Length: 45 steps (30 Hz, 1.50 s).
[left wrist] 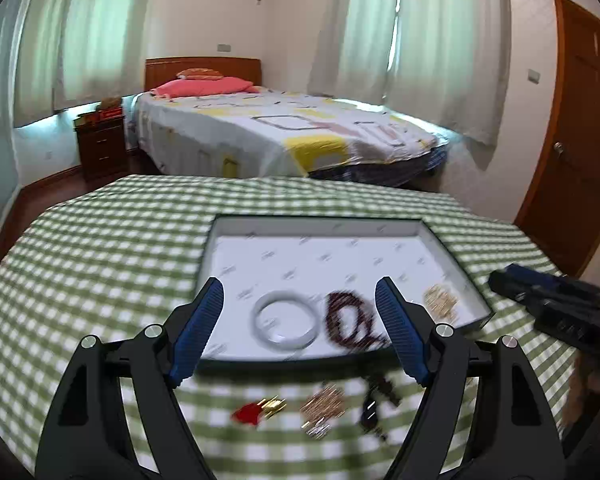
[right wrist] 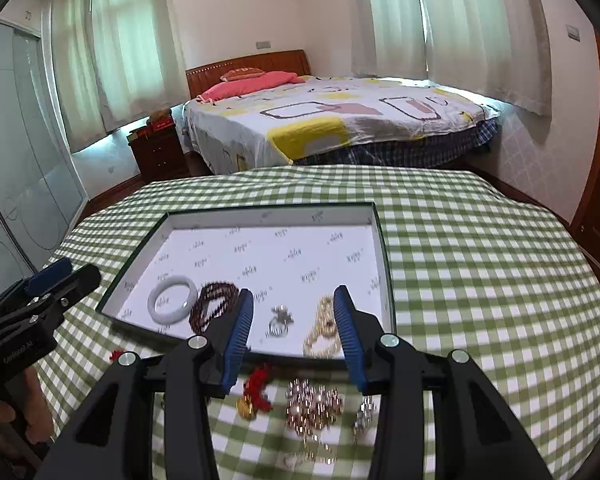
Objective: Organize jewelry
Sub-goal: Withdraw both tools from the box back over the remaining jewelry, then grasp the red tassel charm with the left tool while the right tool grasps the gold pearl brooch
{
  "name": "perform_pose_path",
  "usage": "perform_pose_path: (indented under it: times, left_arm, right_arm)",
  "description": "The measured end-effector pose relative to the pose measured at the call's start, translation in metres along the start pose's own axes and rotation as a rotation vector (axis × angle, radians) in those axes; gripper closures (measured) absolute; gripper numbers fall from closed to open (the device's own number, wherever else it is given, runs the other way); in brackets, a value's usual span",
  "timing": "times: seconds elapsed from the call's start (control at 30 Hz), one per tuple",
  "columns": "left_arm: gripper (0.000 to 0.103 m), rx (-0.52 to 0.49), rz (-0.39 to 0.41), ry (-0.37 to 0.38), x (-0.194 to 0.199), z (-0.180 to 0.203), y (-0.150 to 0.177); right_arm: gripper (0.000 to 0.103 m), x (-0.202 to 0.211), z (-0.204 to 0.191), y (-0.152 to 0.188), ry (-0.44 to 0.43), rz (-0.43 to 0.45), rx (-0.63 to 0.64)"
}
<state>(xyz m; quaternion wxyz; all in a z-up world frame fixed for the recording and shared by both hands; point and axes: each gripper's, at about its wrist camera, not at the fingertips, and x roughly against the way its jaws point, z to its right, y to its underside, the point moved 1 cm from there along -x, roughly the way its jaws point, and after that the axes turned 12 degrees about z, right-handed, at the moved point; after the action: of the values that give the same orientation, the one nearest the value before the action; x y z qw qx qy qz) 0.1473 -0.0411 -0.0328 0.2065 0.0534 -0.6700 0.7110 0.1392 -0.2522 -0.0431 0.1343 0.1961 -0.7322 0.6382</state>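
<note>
We hold both the left gripper (left wrist: 300,292) and the right gripper (right wrist: 294,300) released and empty above the tray (right wrist: 382,240), where the white bangle (right wrist: 169,298), dark beads (right wrist: 216,300), silver ring (right wrist: 280,322) and gold chain (right wrist: 322,332) lie along its near edge, more jewelry (right wrist: 314,404) outside it.

Green-white check tablecloth (right wrist: 460,260); white bangle (right wrist: 171,298); blue claw pads (right wrist: 240,340).

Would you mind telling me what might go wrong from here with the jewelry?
1. The loose pieces lie close together on the cloth; a grab may lift or drag several at once.
2. The beads touch the white bangle in the tray; a new drop could tangle or knock them.
3. The gold chain sits near the tray's front rim and may snag.
</note>
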Motion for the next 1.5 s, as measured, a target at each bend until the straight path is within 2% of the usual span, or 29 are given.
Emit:
perform_pose_path:
  times: [0.4, 0.6, 0.87, 0.93, 1.0, 1.07, 1.17, 1.43, 1.5]
  left_arm:
    - [0.027, 0.011, -0.105, -0.095, 0.028, -0.04, 0.048]
    - [0.027, 0.042, -0.165, -0.094, 0.02, -0.046, 0.065]
    - [0.03, -0.002, -0.208, -0.085, -0.001, -0.037, 0.072]
    - [0.037, -0.011, -0.223, -0.078, -0.009, -0.035, 0.073]
    - [0.038, -0.02, -0.241, -0.075, -0.015, -0.034, 0.074]
    - [0.046, -0.018, -0.266, -0.063, -0.022, -0.034, 0.077]
    - [0.051, -0.012, -0.292, -0.043, -0.029, -0.034, 0.082]
    - [0.084, -0.021, -0.275, 0.054, -0.026, -0.027, 0.083]
    - [0.085, -0.028, -0.272, 0.055, -0.025, -0.025, 0.084]
  right_arm:
    - [0.061, 0.011, -0.003, 0.054, 0.02, -0.094, 0.005]
    - [0.061, 0.012, -0.002, 0.068, 0.027, -0.121, 0.002]
    - [0.061, 0.007, 0.003, 0.072, 0.036, -0.132, -0.007]
    - [0.061, 0.006, 0.005, 0.073, 0.037, -0.136, -0.01]
    - [0.061, 0.004, 0.006, 0.073, 0.038, -0.14, -0.012]
    - [0.061, 0.002, 0.006, 0.074, 0.038, -0.143, -0.014]
    - [0.061, 0.0, 0.007, 0.075, 0.038, -0.148, -0.018]
    - [0.061, -0.004, 0.01, 0.078, 0.038, -0.158, -0.029]
    - [0.061, -0.005, 0.009, 0.078, 0.037, -0.158, -0.029]
